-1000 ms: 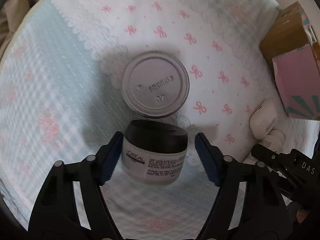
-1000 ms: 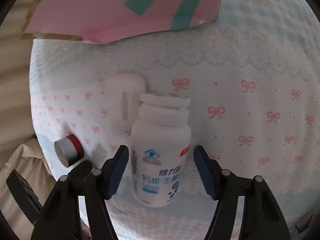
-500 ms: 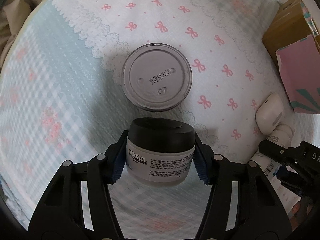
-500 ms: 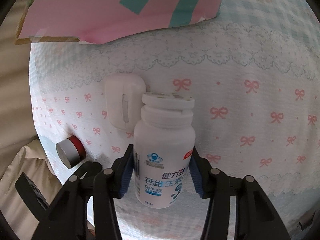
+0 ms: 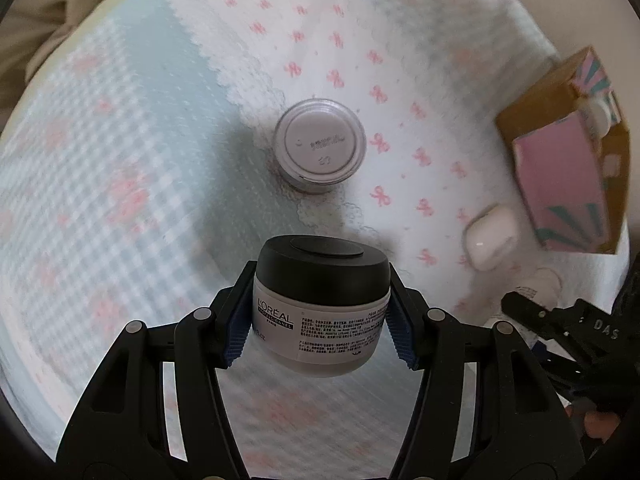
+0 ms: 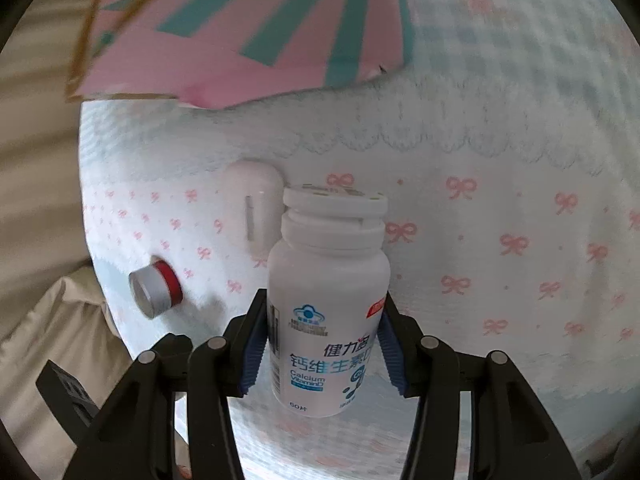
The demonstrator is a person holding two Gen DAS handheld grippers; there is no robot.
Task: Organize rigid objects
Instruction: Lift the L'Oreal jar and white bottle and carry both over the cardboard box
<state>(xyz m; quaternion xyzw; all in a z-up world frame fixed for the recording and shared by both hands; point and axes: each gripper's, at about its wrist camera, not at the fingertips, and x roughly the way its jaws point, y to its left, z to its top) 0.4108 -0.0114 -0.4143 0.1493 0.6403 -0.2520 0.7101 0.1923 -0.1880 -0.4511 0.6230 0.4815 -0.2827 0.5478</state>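
My left gripper (image 5: 320, 320) is shut on a white L'Oreal jar with a black lid (image 5: 322, 304), lifted above the bow-print cloth (image 5: 120, 160). Beyond it an upturned grey jar (image 5: 320, 150) stands on the cloth. My right gripper (image 6: 320, 344) is shut on a white calcium tablet bottle (image 6: 326, 304), its cap pointing away, raised off the cloth. A white earbud case (image 6: 252, 200) lies just behind the bottle, and shows in the left wrist view as the earbud case (image 5: 490, 238). The pink cardboard box (image 5: 560, 184) stands open at the right.
A small red-and-silver cylinder (image 6: 154, 288) lies at the cloth's left edge in the right wrist view. The pink box (image 6: 248, 32) with teal stripes fills the top there. The other gripper's black frame (image 5: 560, 320) shows at the left view's right edge. Beige fabric (image 6: 36, 200) lies beyond the cloth.
Both grippers closed on their items, the left on the jar and the right on the bottle. Both then lifted; the grey jar and cloth look farther away, and the pink box looms closer.
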